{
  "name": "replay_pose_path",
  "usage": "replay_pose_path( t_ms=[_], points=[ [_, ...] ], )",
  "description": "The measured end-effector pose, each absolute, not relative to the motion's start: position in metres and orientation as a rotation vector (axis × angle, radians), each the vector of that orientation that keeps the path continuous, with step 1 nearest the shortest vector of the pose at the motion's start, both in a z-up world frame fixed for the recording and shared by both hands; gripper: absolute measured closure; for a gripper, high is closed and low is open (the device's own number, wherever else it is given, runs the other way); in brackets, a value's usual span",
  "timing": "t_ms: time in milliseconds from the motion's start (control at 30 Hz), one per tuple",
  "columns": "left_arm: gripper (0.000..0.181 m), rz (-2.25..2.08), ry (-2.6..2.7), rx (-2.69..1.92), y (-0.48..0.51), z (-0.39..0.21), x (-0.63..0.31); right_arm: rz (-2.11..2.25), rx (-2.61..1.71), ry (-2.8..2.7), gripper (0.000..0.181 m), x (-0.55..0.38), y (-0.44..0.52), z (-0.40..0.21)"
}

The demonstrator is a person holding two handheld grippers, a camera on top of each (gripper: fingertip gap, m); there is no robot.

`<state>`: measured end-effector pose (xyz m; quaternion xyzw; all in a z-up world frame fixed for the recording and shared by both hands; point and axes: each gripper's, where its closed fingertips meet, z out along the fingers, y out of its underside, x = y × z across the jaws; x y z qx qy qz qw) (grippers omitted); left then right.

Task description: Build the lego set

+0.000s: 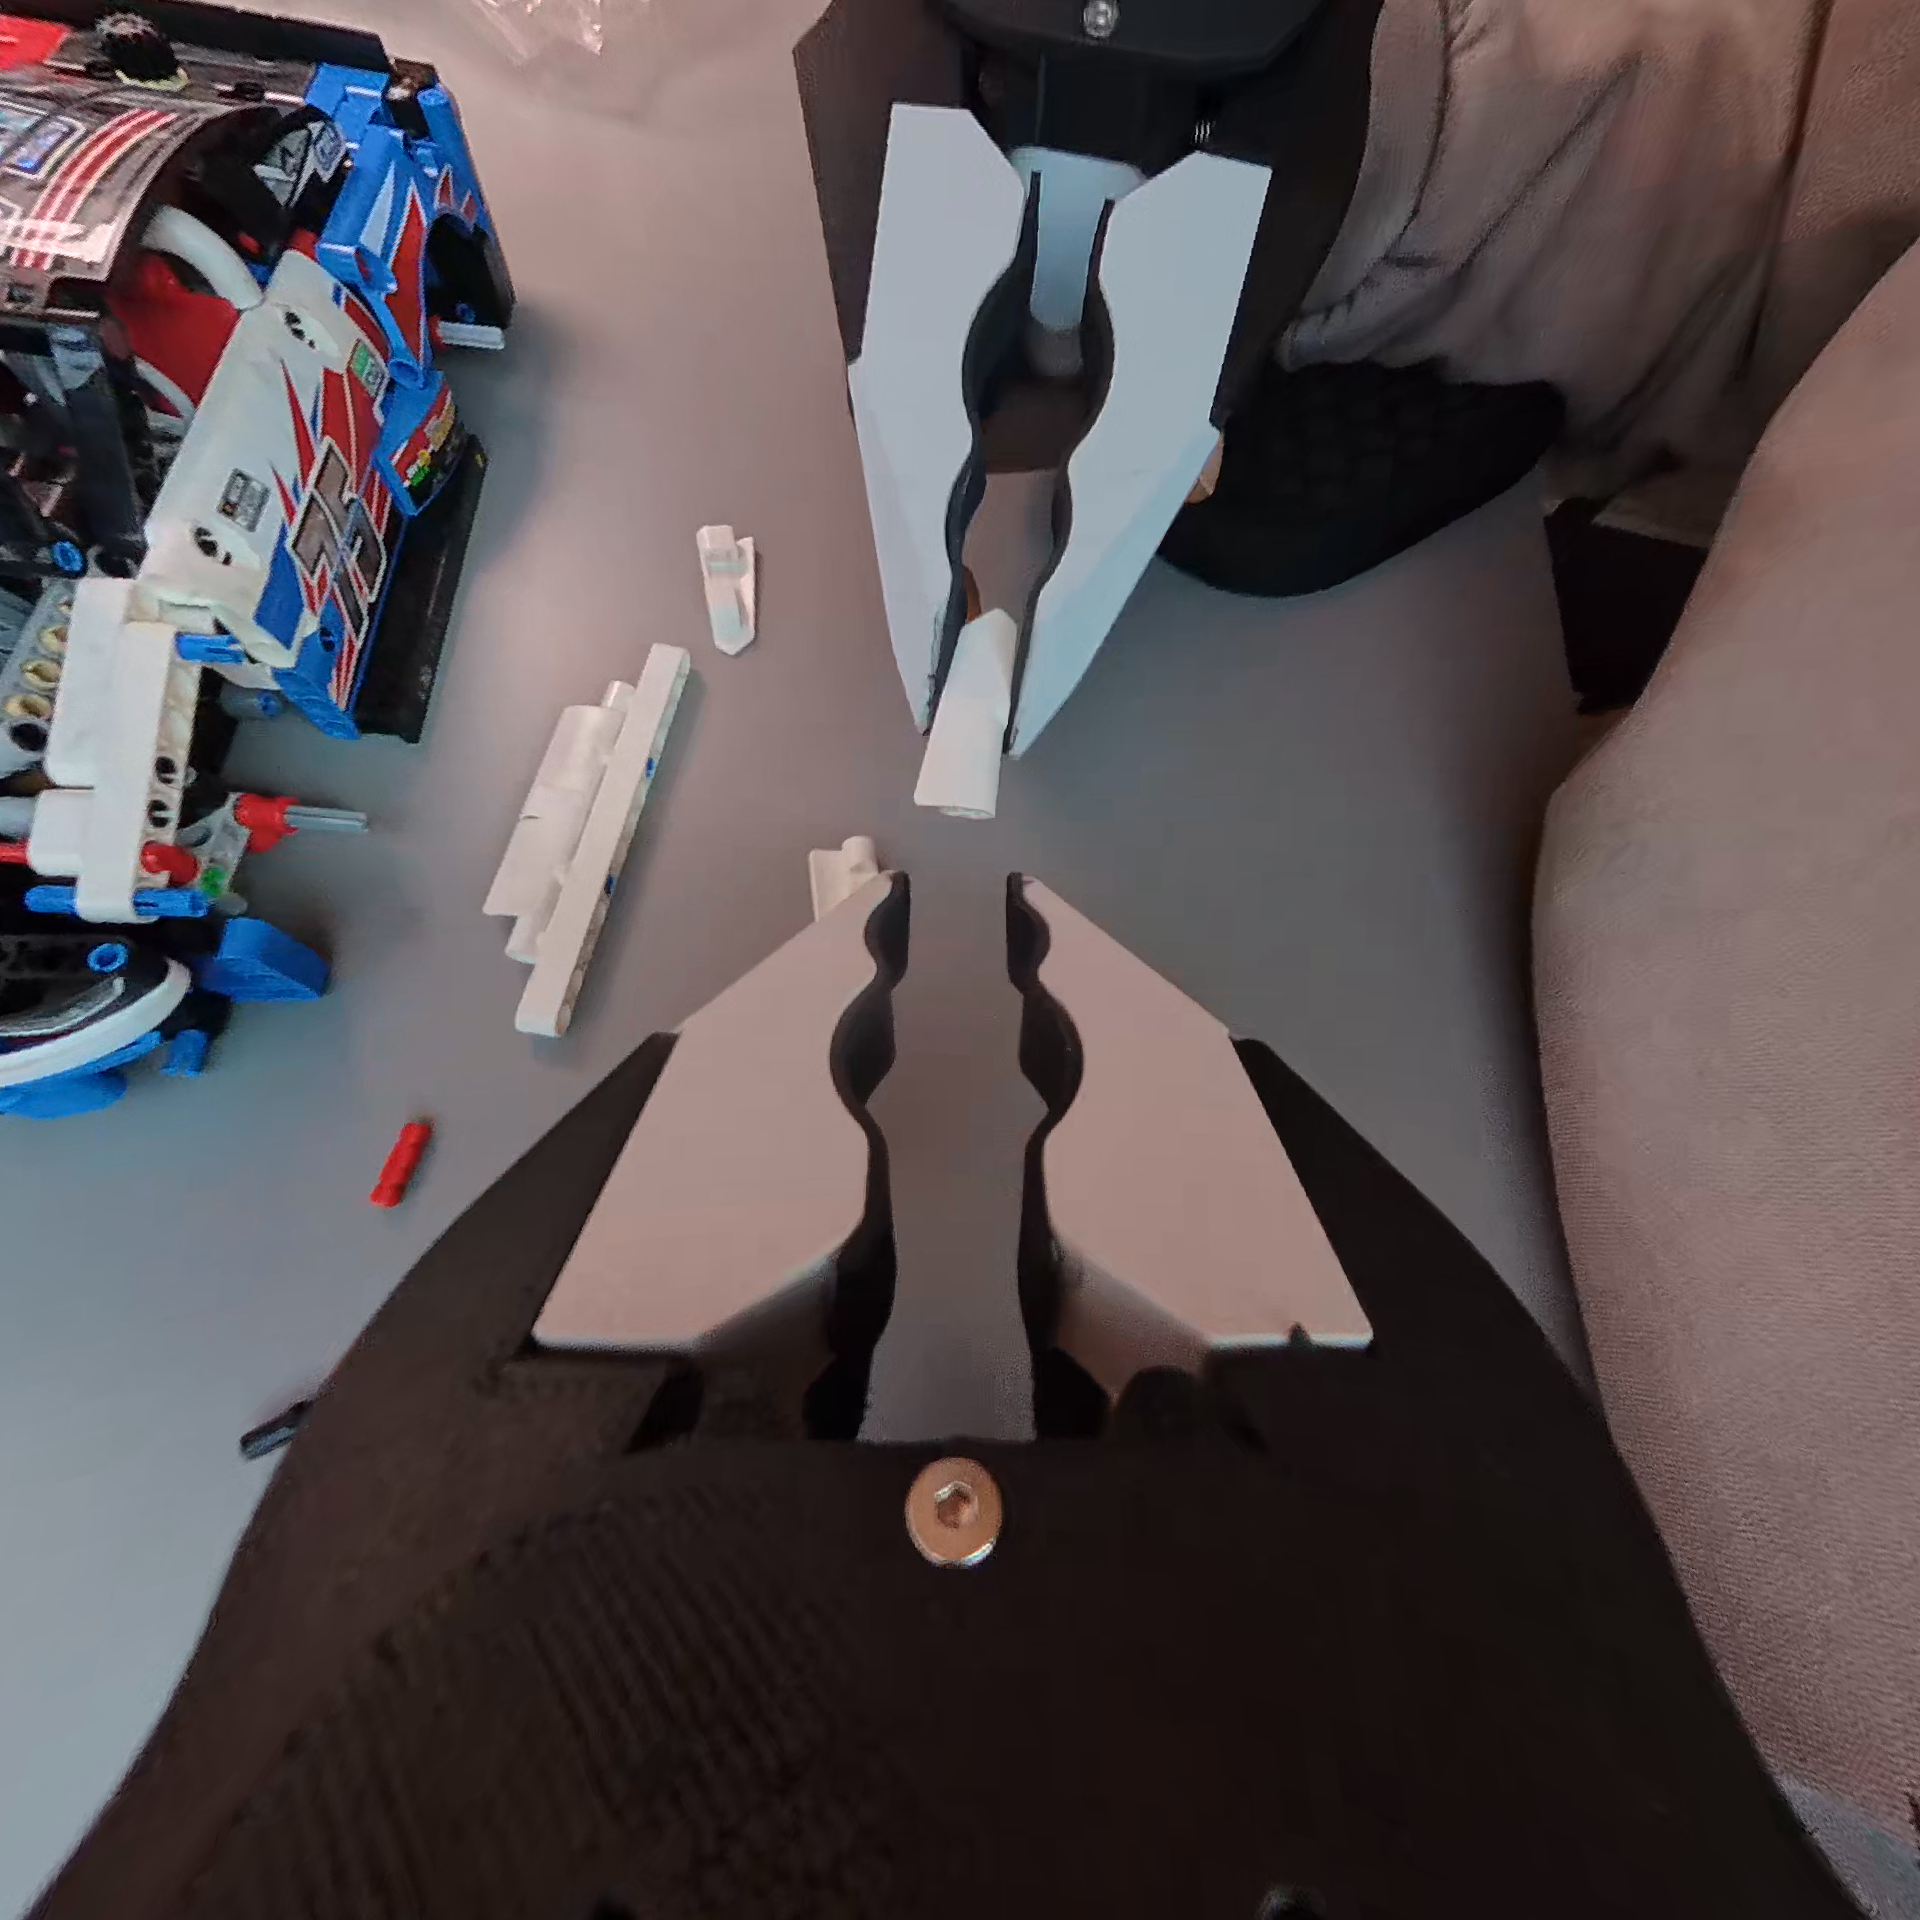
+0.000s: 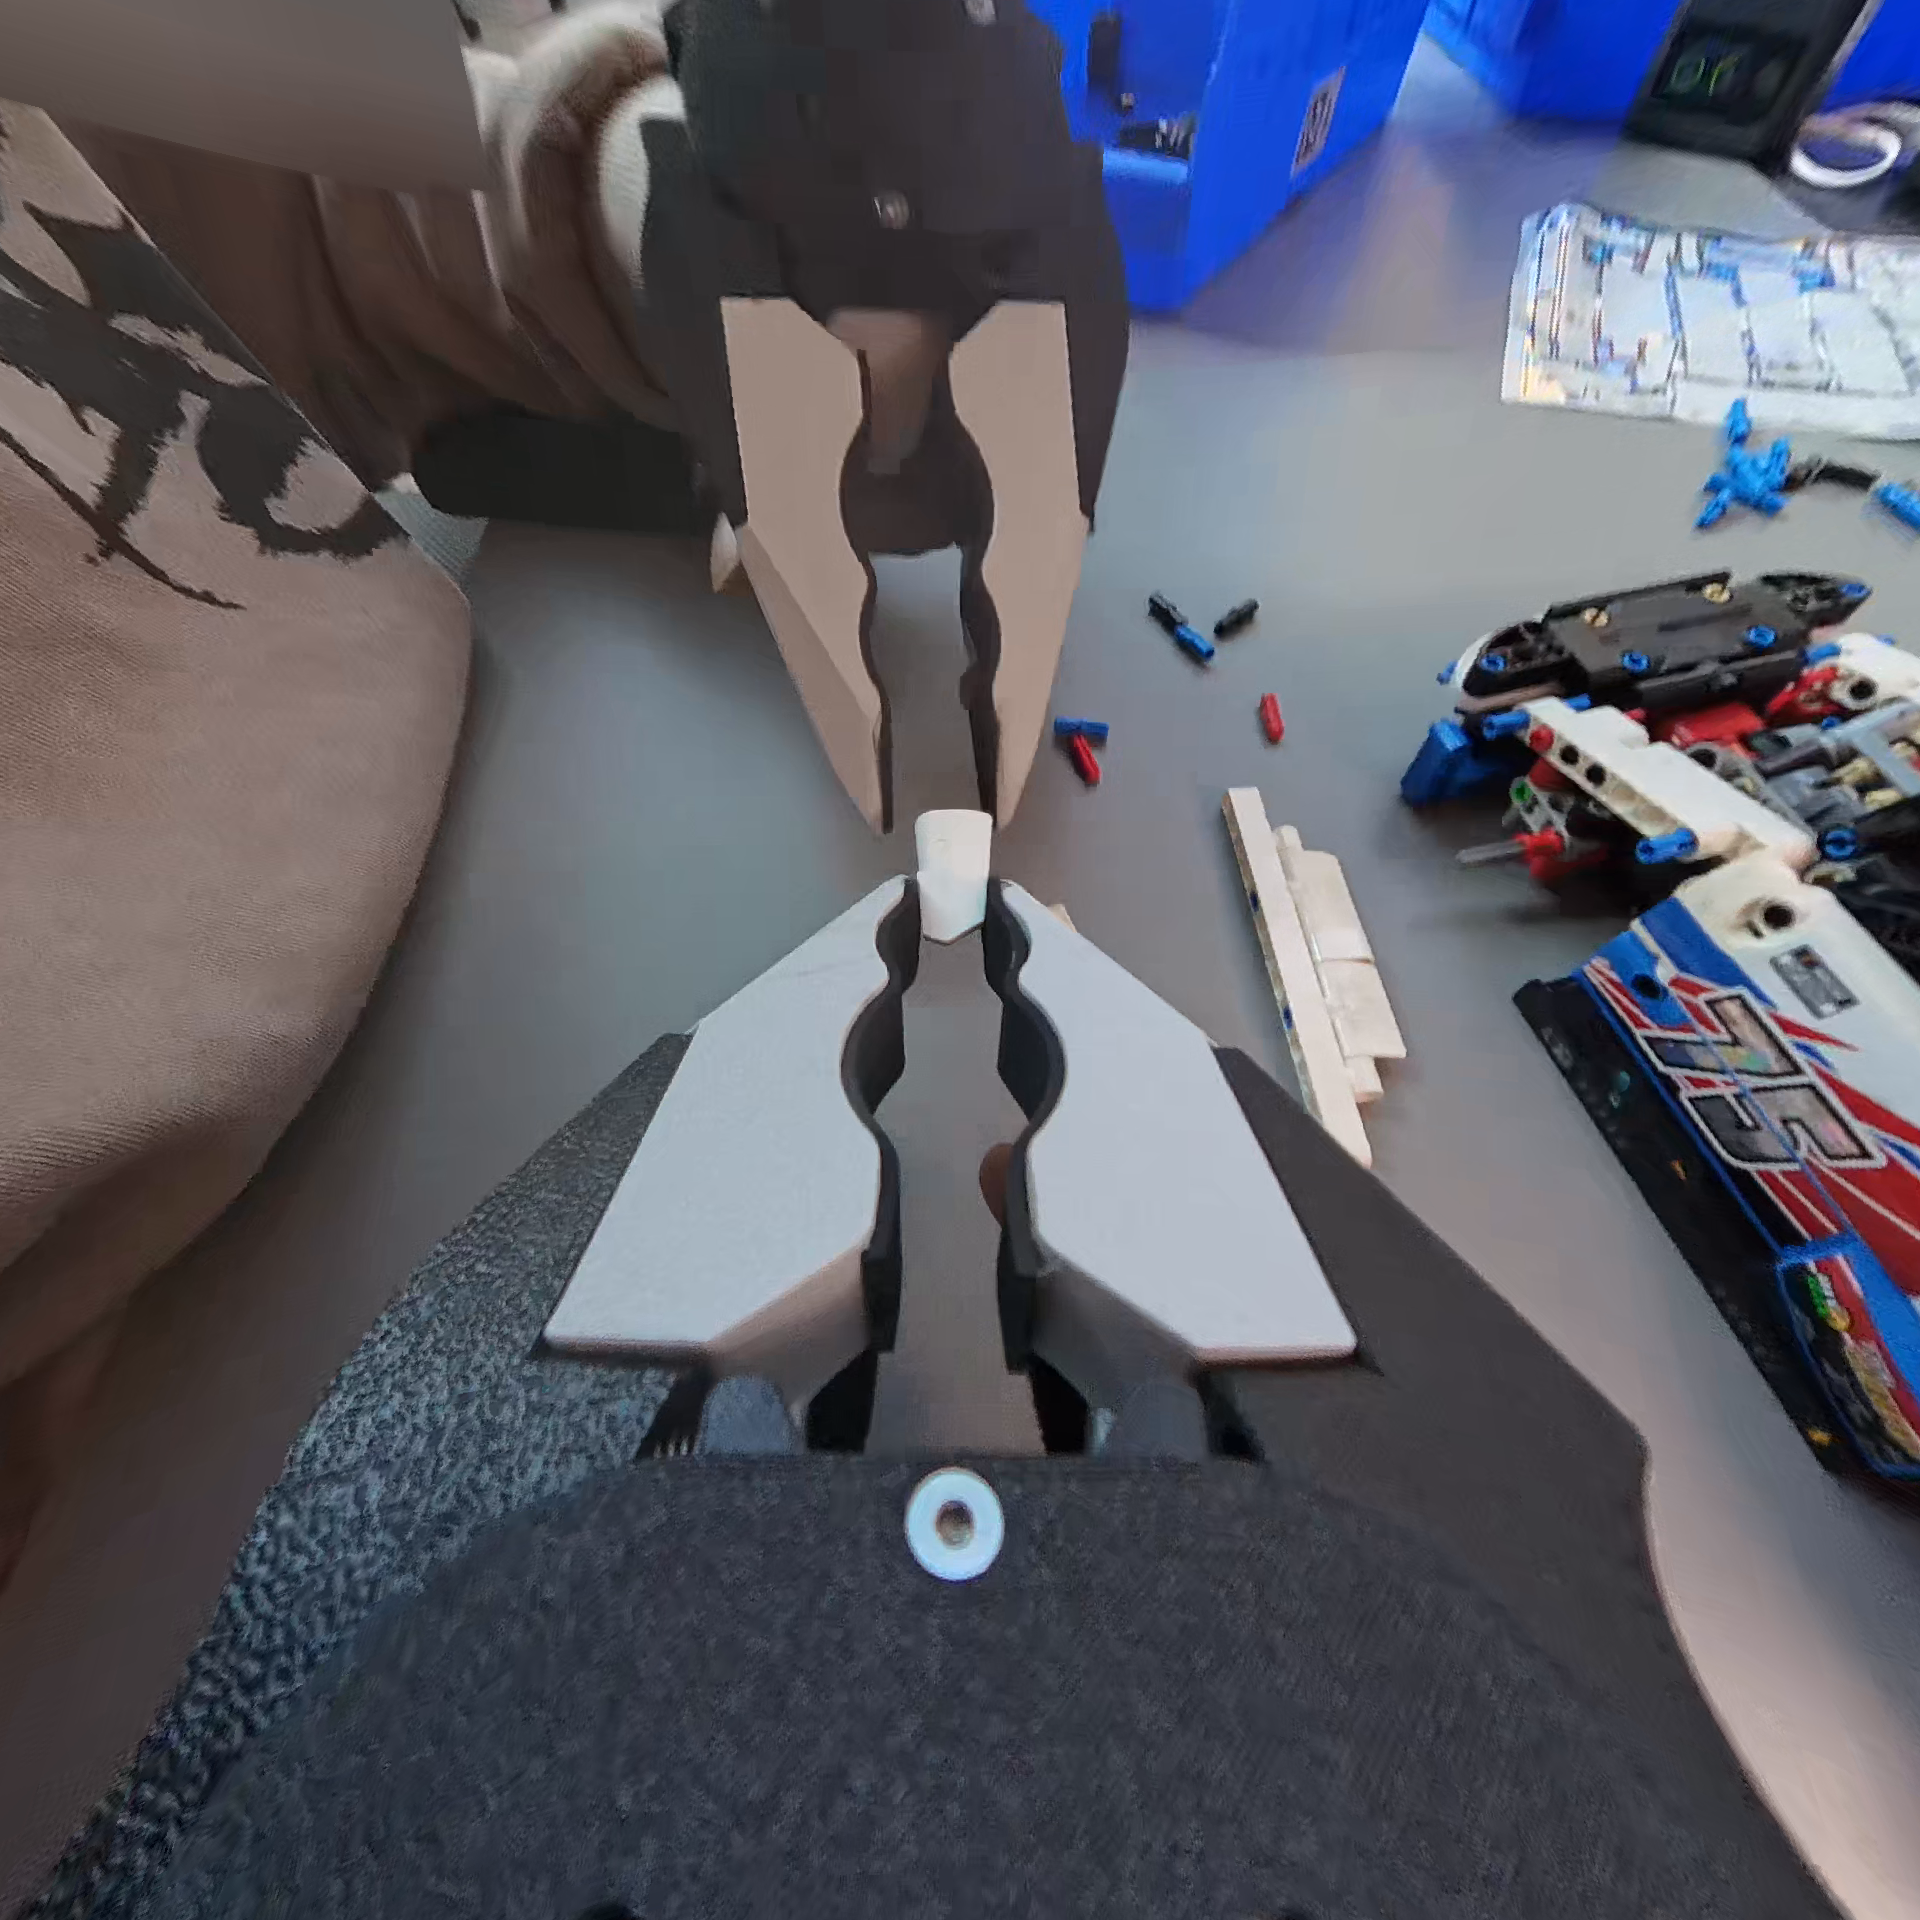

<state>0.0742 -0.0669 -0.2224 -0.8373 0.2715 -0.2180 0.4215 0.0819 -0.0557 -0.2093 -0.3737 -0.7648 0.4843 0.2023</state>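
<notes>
Nearest the left wrist camera, the left gripper (image 1: 956, 883) was seen with its two fingers held apart over the grey table (image 1: 1247, 883), nothing between them. One small white piece (image 1: 840, 871) was partly hidden behind its left fingertip.

Opposite it, the right gripper (image 1: 971, 727) was clamped on one white lego piece (image 1: 966, 727), pinched between the fingertips. In the right wrist view, the same white lego piece (image 2: 951, 873) was seen standing out past the tips of the right gripper (image 2: 951, 894), its long axis running along the fingers and its free end pointing toward the left gripper (image 2: 940, 810), just short of those parted tips.

On the table, one partly built lego car (image 1: 208, 499) in white, blue and red was seen to the left, its length running away from the camera. Beside it lay one long white beam assembly (image 1: 592, 831), set roughly parallel to the car, and one short white piece (image 1: 727, 587) near its far end. One red pin (image 1: 400, 1164) lay apart, nearer the camera.

In the right wrist view, one instruction sheet (image 2: 1704, 322) lay beyond the car, with a cluster of blue pins (image 2: 1745, 478) near it; their number could not be counted.
</notes>
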Motion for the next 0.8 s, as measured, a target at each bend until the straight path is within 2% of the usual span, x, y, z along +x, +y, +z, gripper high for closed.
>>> replay_pose_path(
  t_ms=[33, 167, 367, 633, 800],
  points=[
    [0.162, -0.6, 0.656, -2.082, -0.067, -0.219, 0.078, 1.384, -1.016, -2.107, 0.172, 0.081, -0.058, -0.203],
    [0.168, -0.929, 0.468, -1.978, -0.066, -0.195, 0.088, 1.382, -0.911, -2.057, 0.172, 0.08, -0.063, -0.193],
    [0.173, -0.985, 0.395, -2.028, -0.064, -0.203, 0.084, 1.213, -0.857, -2.096, 0.172, 0.078, -0.06, -0.205],
    [0.173, -0.355, 0.861, -1.96, -0.067, -0.21, 0.087, 1.348, -0.98, -2.191, 0.167, 0.084, -0.071, -0.216],
    [0.173, -0.195, 1.006, -1.932, -0.071, -0.216, 0.091, 1.391, -0.988, -2.231, 0.17, 0.087, -0.081, -0.219]
  ],
)
